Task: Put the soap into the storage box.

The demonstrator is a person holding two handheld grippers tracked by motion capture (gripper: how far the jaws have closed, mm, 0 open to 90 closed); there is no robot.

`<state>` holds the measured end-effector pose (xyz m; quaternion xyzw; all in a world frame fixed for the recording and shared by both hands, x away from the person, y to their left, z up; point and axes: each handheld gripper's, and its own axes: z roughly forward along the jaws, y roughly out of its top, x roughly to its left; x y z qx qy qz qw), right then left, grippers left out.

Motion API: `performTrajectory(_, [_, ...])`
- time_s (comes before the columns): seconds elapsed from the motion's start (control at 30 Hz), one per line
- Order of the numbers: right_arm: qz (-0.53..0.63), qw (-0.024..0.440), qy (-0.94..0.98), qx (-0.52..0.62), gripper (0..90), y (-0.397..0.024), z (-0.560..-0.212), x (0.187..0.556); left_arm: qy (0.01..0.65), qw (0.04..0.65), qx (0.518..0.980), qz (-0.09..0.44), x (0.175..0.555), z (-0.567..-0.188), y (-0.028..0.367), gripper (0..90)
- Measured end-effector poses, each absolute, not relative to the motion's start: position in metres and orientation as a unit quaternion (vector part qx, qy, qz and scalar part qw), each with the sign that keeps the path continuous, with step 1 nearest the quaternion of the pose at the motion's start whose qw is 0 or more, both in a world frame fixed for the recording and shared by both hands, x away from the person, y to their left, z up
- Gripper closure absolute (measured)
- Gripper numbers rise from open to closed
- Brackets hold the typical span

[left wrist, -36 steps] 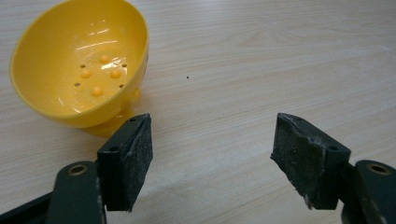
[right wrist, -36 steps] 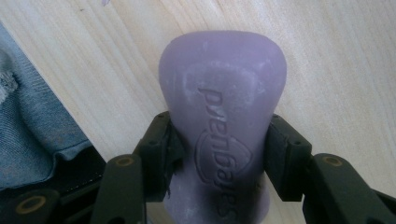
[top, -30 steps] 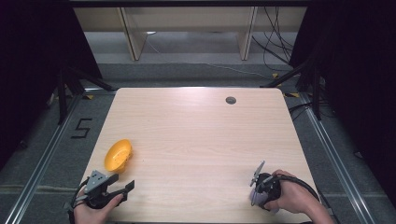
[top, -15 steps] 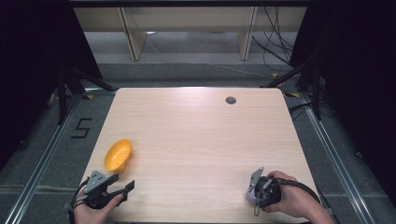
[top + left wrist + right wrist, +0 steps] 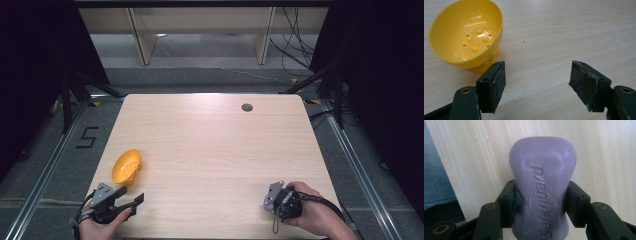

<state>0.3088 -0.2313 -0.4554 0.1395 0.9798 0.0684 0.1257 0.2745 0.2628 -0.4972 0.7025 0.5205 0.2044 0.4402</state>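
Soap gripped in the right gripper, yellow dish waiting by the left

The right gripper (image 5: pixel 539 202) has its fingers (image 5: pixel 507 197) clenched on the waist of a purple bar of soap (image 5: pixel 542 187), held at the desk's (image 5: pixel 210 150) near edge, well to the right of the yellow dish (image 5: pixel 465 33); the narrow middle probably gives the pads a firm seat. The left gripper (image 5: pixel 537 85) rests just in front of the dish, fingers (image 5: pixel 492 86) released and spread with nothing between them, likely ready to steady it. The dish, holed and studded to drain, sits near the desk's left edge, tilted up on its foot
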Motion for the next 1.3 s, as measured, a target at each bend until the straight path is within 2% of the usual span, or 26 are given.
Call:
performTrajectory(0.23, [0.104,0.181,0.969,0.13,50.2,-0.229,-0.446,0.303,0.518,0.44,0.704,0.203,0.275,-0.497,0.263,28.2])
performTrajectory(0.53, [0.118,0.217,0.96,0.129,50.3,-0.23,-0.441,0.303,0.516,0.441,0.705,0.205,0.275,-0.497,0.263,29.1])
performTrajectory(0.67, [0.13,0.261,0.951,0.107,50.3,-0.229,-0.439,0.305,0.517,0.438,0.706,0.206,0.274,-0.496,0.263,29.1])
performTrajectory(1.23, [0.154,0.337,0.925,0.088,50.3,-0.214,-0.428,0.308,0.511,0.449,0.704,0.202,0.274,-0.495,0.258,29.1])
performTrajectory(1.3, [0.165,0.357,0.916,0.083,50.3,-0.209,-0.426,0.309,0.509,0.452,0.705,0.199,0.275,-0.494,0.257,29.1])
